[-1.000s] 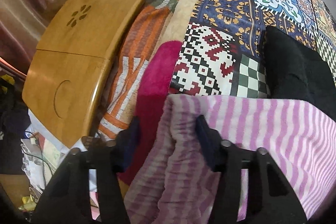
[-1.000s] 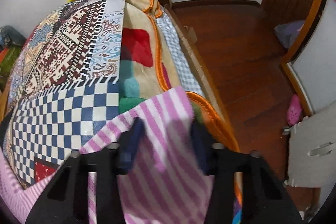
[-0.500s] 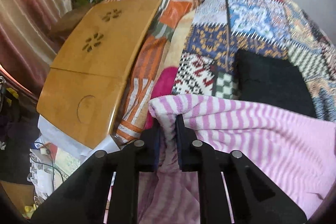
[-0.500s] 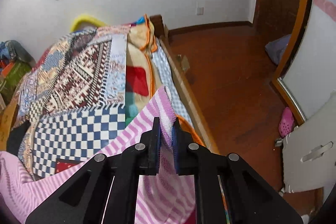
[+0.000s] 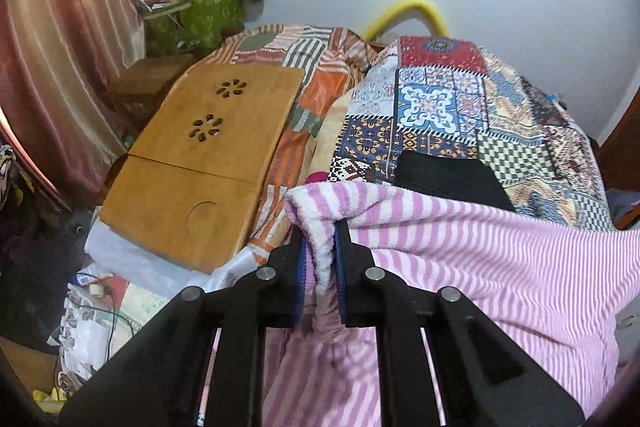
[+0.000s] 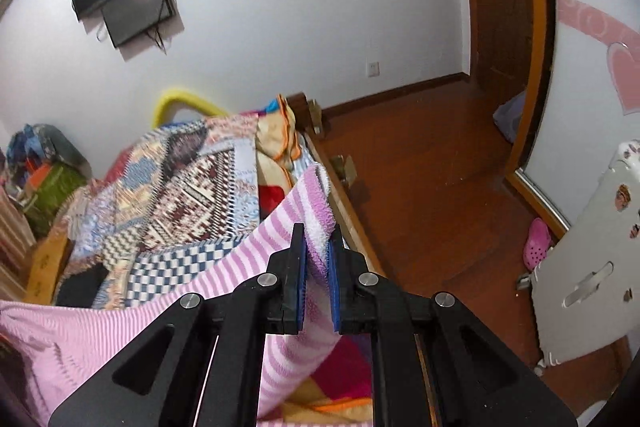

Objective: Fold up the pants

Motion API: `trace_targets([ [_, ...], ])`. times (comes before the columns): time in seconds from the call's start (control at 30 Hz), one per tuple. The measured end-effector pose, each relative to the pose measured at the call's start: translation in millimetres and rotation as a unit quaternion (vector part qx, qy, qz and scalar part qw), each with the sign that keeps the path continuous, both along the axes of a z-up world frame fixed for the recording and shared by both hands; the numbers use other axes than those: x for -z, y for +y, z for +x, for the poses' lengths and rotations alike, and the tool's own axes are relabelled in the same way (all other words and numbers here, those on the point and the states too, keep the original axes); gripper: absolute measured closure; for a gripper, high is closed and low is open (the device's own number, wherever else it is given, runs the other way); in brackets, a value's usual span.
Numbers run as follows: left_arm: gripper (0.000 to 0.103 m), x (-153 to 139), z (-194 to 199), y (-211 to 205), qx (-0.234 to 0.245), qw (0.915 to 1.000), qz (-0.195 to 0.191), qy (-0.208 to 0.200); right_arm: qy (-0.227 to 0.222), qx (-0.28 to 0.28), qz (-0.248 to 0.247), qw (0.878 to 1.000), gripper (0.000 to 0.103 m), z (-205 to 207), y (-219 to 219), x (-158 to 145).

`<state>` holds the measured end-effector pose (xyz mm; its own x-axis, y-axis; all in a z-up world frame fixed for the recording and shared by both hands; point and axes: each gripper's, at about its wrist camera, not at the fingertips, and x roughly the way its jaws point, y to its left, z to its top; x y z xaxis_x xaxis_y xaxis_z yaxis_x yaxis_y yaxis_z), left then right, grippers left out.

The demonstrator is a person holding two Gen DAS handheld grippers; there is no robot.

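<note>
Left gripper (image 5: 320,231) and right gripper (image 6: 317,235), earlier open, now clamp the lifted pants (image 5: 500,267).

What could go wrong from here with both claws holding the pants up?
1. Each claw, left and right, pinches only a thin edge of the pants; the hanging weight might pull it free.
2. Lowered carelessly, the pants may land on the black garment or the wooden tray.

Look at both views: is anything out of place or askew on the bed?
Yes. A wooden tray lies tilted on the rumpled bedding at the bed's left edge, overhanging floor clutter. A black garment sits on the quilt. The pants hang evenly from both claws.
</note>
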<state>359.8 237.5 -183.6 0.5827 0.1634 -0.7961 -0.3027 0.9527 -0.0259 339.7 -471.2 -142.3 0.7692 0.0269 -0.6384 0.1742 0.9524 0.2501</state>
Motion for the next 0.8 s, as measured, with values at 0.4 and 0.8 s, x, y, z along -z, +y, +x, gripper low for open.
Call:
trace_targets([
  [0.4, 0.091, -4, -116, 15, 0.009, 0.9993, -0.032, -0.016, -0.014, -0.003, 0.011, 1.0, 0.095, -85, 4, -10],
  [0.8, 0.091, 78, -190, 31, 0.0, 0.9962, -0.077, 0.04, 0.019, 0.014, 0.043, 0.999, 0.095, -157, 2, 46],
])
